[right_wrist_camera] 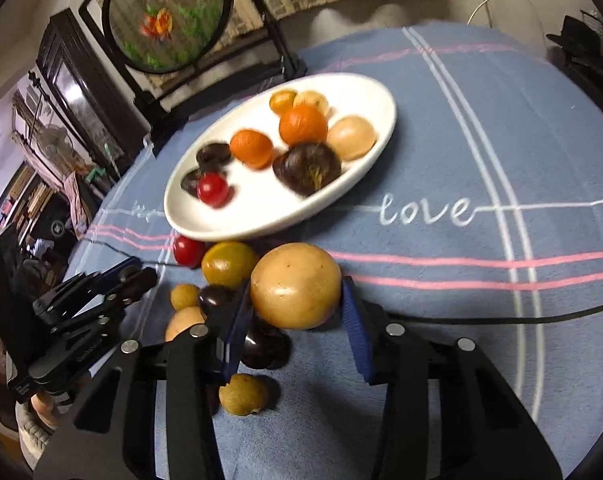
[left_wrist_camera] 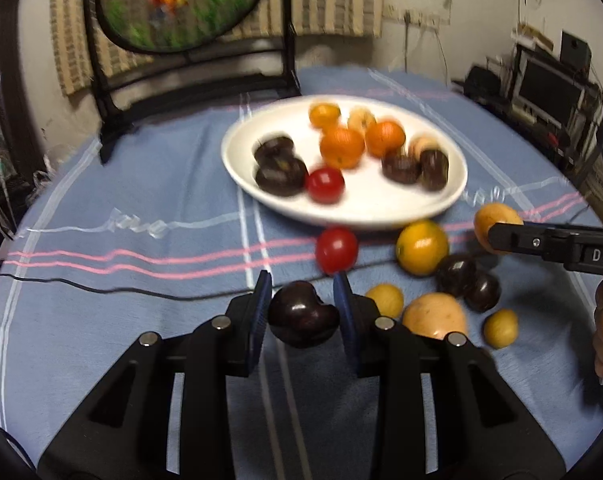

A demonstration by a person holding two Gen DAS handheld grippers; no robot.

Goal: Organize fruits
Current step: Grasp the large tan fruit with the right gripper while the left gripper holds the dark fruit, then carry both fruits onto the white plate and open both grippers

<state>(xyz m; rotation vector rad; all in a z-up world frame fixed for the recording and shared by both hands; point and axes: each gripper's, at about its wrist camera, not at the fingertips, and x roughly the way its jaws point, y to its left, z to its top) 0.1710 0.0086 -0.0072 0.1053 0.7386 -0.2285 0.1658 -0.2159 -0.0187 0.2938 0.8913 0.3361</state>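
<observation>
Between the left gripper's (left_wrist_camera: 303, 300) blue pads sits a dark plum (left_wrist_camera: 303, 315), clamped; the white plate (left_wrist_camera: 241, 168) lies straight ahead. Ahead of the right gripper (right_wrist_camera: 297, 316), likewise, its fingers close on a tan round fruit (right_wrist_camera: 295, 285), plate forward-left, near.

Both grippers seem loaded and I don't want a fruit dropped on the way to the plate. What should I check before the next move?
1. Left gripper around the dark purple fruit: ok, fruit sits between the pads.
2. Right gripper around the tan round fruit: ok, though full pad contact: cannot tell.
3. Bare space on the white plate: ok, near side is bare.
4. Path to the plate: not ok, a cherry tomato and a yellow-orange citrus lie before the rim.
5. Fruits lifted off the cloth: cannot tell.
</observation>
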